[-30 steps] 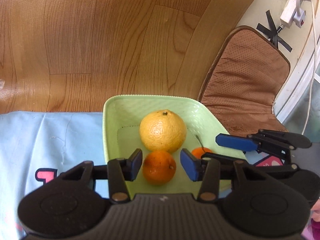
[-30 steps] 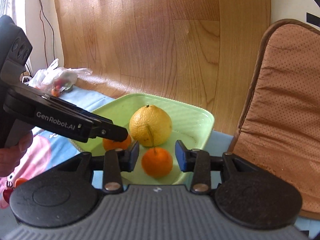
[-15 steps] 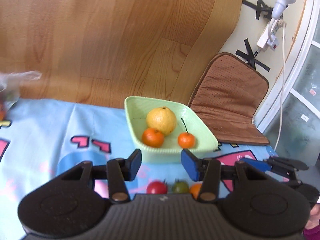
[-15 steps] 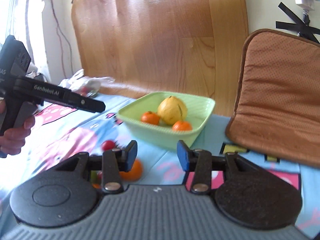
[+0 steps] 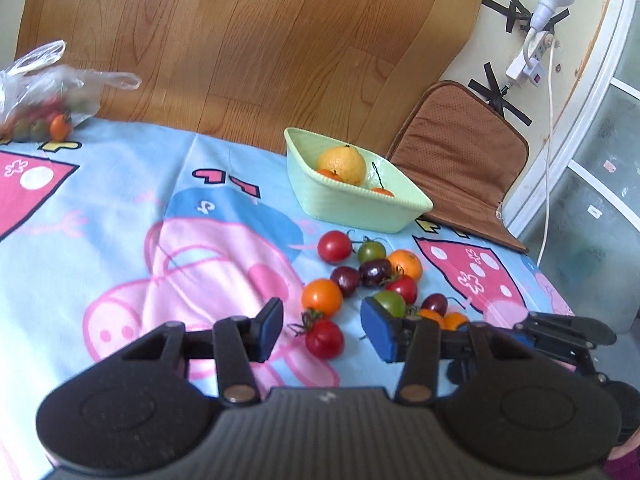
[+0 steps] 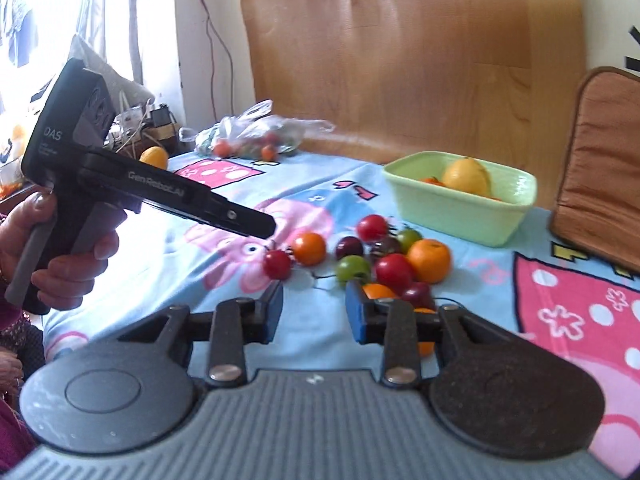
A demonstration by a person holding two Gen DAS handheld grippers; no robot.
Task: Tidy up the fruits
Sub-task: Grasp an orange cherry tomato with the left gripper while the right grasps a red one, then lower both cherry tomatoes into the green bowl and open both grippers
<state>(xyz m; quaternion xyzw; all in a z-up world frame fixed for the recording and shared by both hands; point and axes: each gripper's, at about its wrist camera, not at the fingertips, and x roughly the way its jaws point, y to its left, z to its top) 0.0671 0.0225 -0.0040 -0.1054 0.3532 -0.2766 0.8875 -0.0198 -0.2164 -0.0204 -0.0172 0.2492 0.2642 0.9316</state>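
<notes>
Blue cartoon-print cloth [image 5: 120, 208] covers table; pale green plastic basket [image 5: 360, 212] at far side holds yellow citrus [image 5: 344, 164], two small oranges. Loose cluster of red, orange, green, dark cherry tomatoes [image 5: 360, 272] lies near basket. Left gripper [image 5: 320, 330] spread, nothing pinched; right gripper [image 6: 314, 312] jaws closing, empty

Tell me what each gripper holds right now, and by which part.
Nothing is held. The left gripper stands open above a red tomato; the right gripper is closing on empty air.
</notes>
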